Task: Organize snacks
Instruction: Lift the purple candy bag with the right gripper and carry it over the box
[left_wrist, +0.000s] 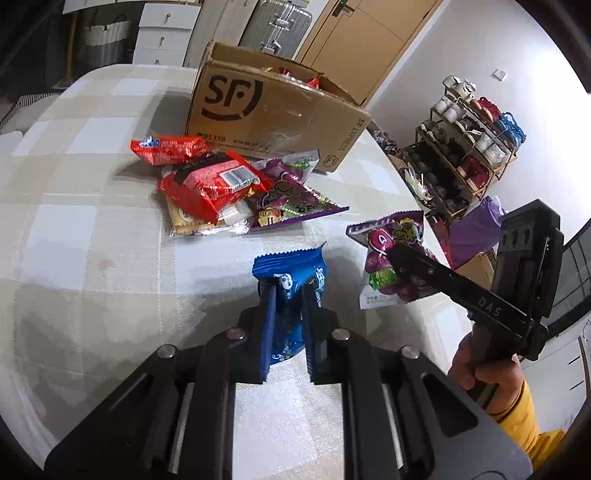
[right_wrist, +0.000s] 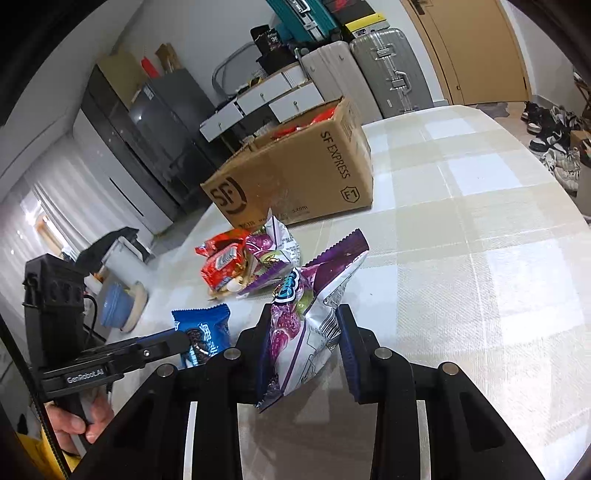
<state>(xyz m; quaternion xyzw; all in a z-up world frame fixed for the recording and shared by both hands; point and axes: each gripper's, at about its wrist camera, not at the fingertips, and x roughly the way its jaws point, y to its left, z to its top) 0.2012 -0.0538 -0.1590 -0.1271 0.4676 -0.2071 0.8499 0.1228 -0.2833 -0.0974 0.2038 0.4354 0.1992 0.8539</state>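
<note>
My left gripper (left_wrist: 289, 288) is shut on a blue cookie packet (left_wrist: 291, 264), which stands up between its pads above the table. In the right wrist view the same packet (right_wrist: 203, 326) shows at the left gripper's (right_wrist: 179, 339) tip. My right gripper (right_wrist: 304, 314) is shut on a purple-and-silver candy bag (right_wrist: 328, 273), crumpled between its jaws. That bag (left_wrist: 388, 236) also shows in the left wrist view, with the right gripper (left_wrist: 400, 256) on it. An open cardboard box (left_wrist: 273, 107) (right_wrist: 295, 173) with red packets inside stands at the back.
A pile of red and purple snack packets (left_wrist: 221, 184) (right_wrist: 243, 262) lies in front of the box on the checked tablecloth (left_wrist: 85, 229). A shoe rack (left_wrist: 465, 147) stands beyond the table's right edge. Suitcases (right_wrist: 391, 74) and drawers line the far wall.
</note>
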